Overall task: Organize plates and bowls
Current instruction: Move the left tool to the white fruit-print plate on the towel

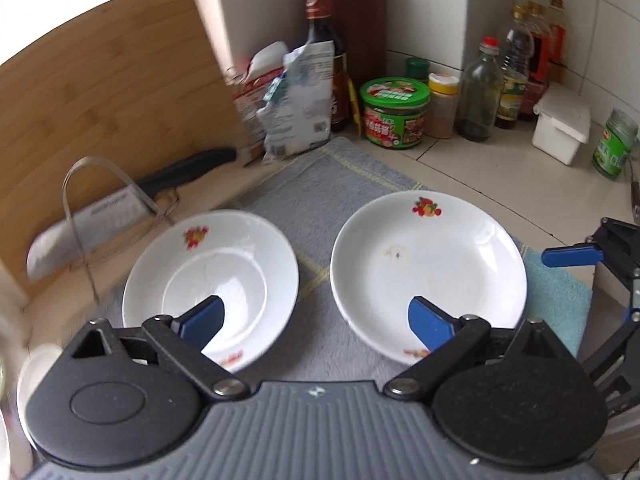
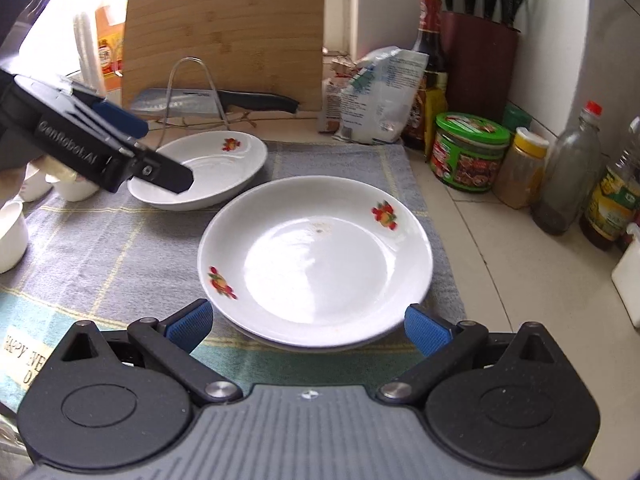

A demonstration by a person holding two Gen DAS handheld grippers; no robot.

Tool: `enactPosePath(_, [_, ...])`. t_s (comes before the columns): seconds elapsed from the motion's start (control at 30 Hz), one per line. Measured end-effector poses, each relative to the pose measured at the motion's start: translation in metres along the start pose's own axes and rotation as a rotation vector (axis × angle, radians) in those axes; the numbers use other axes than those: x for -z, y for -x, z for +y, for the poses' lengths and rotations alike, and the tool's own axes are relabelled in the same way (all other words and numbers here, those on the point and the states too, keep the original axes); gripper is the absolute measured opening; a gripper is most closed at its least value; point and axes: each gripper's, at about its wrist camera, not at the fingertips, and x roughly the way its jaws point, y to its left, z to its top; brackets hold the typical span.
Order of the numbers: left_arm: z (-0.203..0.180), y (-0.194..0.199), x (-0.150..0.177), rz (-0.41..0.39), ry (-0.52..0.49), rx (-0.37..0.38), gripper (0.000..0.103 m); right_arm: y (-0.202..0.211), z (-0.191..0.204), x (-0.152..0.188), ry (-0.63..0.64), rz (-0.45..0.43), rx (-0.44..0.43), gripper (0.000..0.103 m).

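Plates (image 2: 316, 256) on cloth (image 2: 100, 240) near jars (image 2: 468, 156); both hand-held grippers released.

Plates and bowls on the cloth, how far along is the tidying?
Looks done: two plates are stacked near the right tongs, a second rim showing under the top one. In hand: nothing; both the right and the left tongs are open and empty. Left: the deeper plate sits apart, and small white bowls wait at the cloth's edge.
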Motion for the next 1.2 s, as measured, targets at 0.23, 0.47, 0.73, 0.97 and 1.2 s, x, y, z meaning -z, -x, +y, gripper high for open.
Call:
enactPosePath(0.23, [0.024,0.016,0.03,-0.01,0.099,-0.092,0.098,-0.009,0.02,-0.017,0.053,-0.003,-0.03,0.103])
enactPosePath(0.47, [0.054,0.016,0.05,-0.021,0.096,-0.105,0.098,-0.021,0.049,-0.037,0.135,0.013,-0.018,0.103])
enactPosePath(0.73, [0.079,0.009,0.057,-0.033,0.096,-0.075,0.098,-0.031,0.071,-0.058,0.206,0.043,-0.001,0.103])
enactPosePath(0.97, [0.088,0.001,0.057,-0.013,0.13,-0.098,0.098,-0.046,0.067,-0.072,0.248,0.055,-0.047,0.103])
enactPosePath(1.2, [0.084,-0.009,0.048,0.033,0.165,-0.167,0.098,-0.073,0.047,-0.088,0.308,0.047,-0.157,0.103])
